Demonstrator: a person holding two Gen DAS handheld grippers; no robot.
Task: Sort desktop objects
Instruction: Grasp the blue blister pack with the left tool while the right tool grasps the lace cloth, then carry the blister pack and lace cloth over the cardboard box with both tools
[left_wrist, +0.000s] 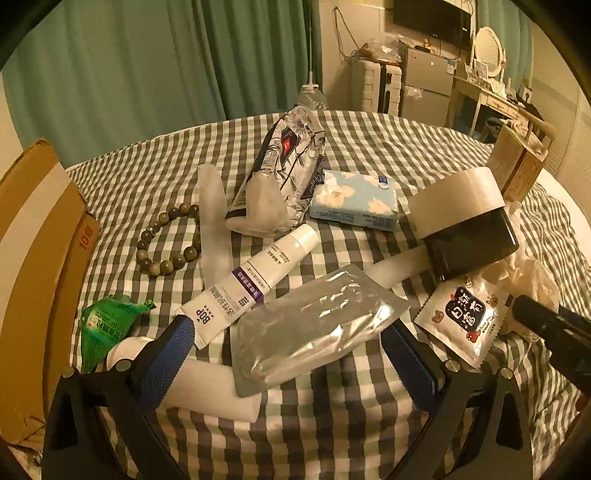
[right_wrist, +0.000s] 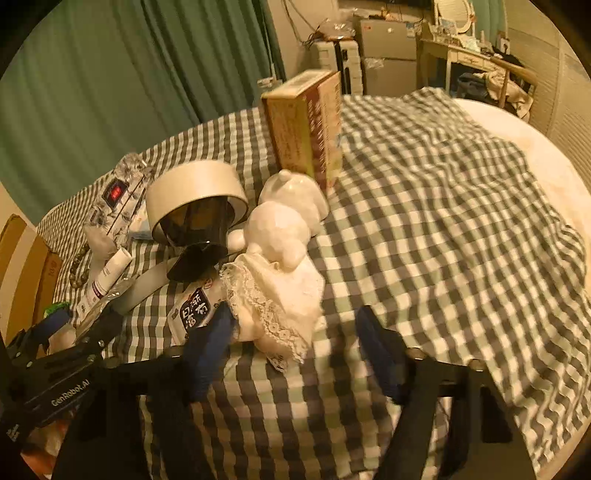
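A: So, nearest in the left wrist view, the left gripper (left_wrist: 288, 354) has its blue-padded fingers (left_wrist: 166, 365) apart, and the crinkled silver foil pouch (left_wrist: 314, 325) lies between them on the green-and-white checked cloth (left_wrist: 332, 417) covering the desk. I cannot tell whether the pads touch it.

B: And the right gripper (right_wrist: 295, 354)?

A: Its fingers are also apart, over bare cloth. Just left of them lies the white plush bear with a lace-trimmed skirt (right_wrist: 280, 258), and the left finger (right_wrist: 210, 347) sits right against the lace edge.

B: What is around the pouch?

A: A white tube with a purple band (left_wrist: 251, 284) lies just left of it, a green crumpled wrapper (left_wrist: 107, 325) further left, and a white snack sachet with a dark label (left_wrist: 461, 317) to the right.

B: Further back?

A: A ring of grey-green beads (left_wrist: 166, 240) on the left, a dark tumbler tipped inside a wide roll of beige tape (left_wrist: 465, 214) on the right, and between them a pale blue tissue pack (left_wrist: 354, 203) beside a black-and-white floral packet (left_wrist: 288, 166). Farthest right, a brown carton (right_wrist: 306, 125) stands upright beyond the bear.
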